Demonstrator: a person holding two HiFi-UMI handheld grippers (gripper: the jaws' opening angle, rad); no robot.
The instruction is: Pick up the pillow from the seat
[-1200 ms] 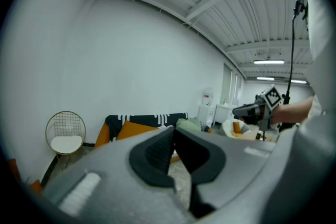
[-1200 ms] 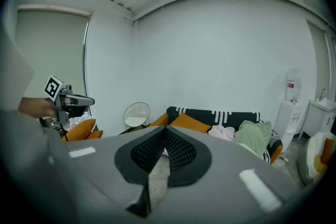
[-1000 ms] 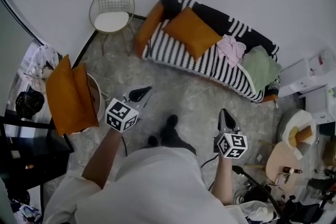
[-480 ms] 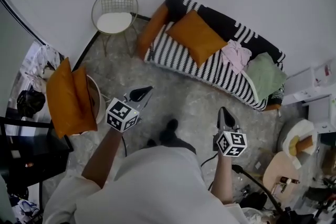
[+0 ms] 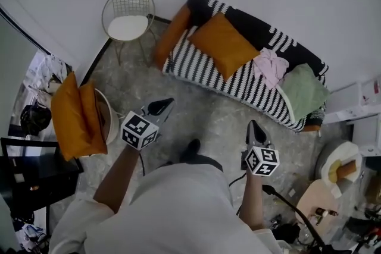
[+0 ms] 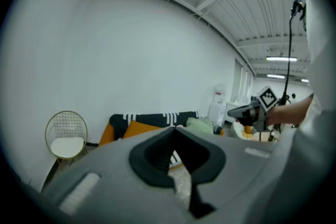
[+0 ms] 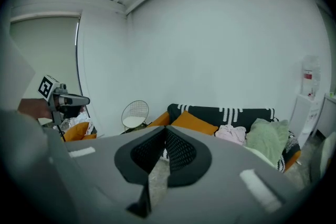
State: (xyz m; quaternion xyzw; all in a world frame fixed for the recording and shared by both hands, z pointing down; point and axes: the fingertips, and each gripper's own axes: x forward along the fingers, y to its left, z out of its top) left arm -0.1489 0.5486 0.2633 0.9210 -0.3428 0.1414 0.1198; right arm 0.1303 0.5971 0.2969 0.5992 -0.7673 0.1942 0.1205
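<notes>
Both claws ride closed and empty, the left gripper (image 5: 161,107) and the right gripper (image 5: 256,131). The striped sofa (image 5: 196,65) has drawn slightly nearer in the head view, so we judge ourselves closing in, though the orange pillow (image 5: 223,44) on its seat is well out of reach. Nothing blocks the floor (image 5: 208,113) between; a pink cloth (image 5: 271,62) lies just beside the pillow.

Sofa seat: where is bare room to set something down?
Bare striped seat lies between the orange armrest and the orange pillow. The other end is crowded: pink cloth, green blanket. The white cushion on the wire chair is free too.
</notes>
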